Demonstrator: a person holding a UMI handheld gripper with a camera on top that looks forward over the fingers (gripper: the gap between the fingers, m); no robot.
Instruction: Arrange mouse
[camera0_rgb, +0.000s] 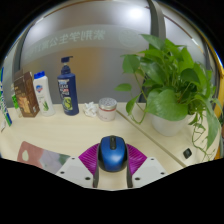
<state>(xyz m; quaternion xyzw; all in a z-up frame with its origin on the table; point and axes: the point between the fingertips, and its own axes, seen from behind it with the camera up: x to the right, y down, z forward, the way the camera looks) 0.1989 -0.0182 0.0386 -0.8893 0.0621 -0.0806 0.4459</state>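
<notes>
Looking along the fingers, I see the mouse (113, 152) at lower centre of the frame, sitting between the two magenta pads (90, 156) of the gripper (113, 160). It is blue with a dark scroll wheel and rests on the pale table (60, 135). Both pads sit close against its flanks, but I cannot tell whether they press on it or merely bracket it, so I treat grip status as unconfirmed.

Handling assessment: I judge the mouse to be light, rigid and smooth-shelled. The curved plastic sides are likely slippery, so the pads should bear on the widest mid-body section, low on the flanks, not on the tapering nose or the buttons. Firm, even pressure should be enough; the shell should not deform, though a squeeze on the buttons would click them.

Surroundings, for clearance:
1. Upper left of the frame: a brown box (26, 93), a white bottle (43, 92) and a dark blue pump bottle (68, 88) stand in a row near the wall.
2. Centre, beyond the mouse: a small round jar (106, 107), well apart from the fingers.
3. Right of the frame: a leafy potted plant (175, 85) overhangs the table edge.
4. Lower left: a patterned mat (40, 155) lies beside the left finger.

Open table lies directly ahead of the mouse.
</notes>
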